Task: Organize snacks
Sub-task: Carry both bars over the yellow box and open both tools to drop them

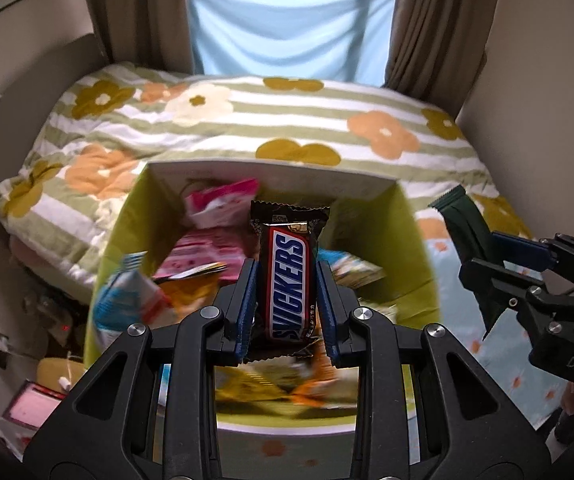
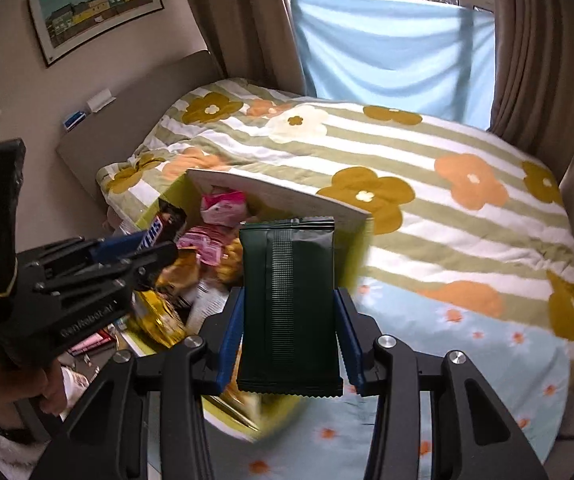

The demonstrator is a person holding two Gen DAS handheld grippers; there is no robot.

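My left gripper (image 1: 287, 276) is shut on a Snickers bar (image 1: 288, 276), held upright above an open yellow-green box (image 1: 415, 248) full of snack packets. My right gripper (image 2: 289, 312) is shut on a dark green snack packet (image 2: 289, 304), held upright over the box's right edge (image 2: 363, 248). In the left wrist view the right gripper (image 1: 499, 260) shows at the right with the green packet (image 1: 463, 224). The right wrist view catches the left gripper (image 2: 139, 248) and its Snickers bar (image 2: 163, 226) at the left, over the box. Pink packets (image 1: 219, 204) and orange and yellow ones lie inside the box.
The box sits on a bed with a striped flower quilt (image 2: 427, 184) and a light blue flowered sheet (image 2: 467, 344). Brown curtains (image 2: 543, 48) and a blue cloth (image 2: 391, 48) hang behind. A grey headboard (image 2: 135, 112) stands left. Clutter lies on the floor (image 1: 39, 396) beside the bed.
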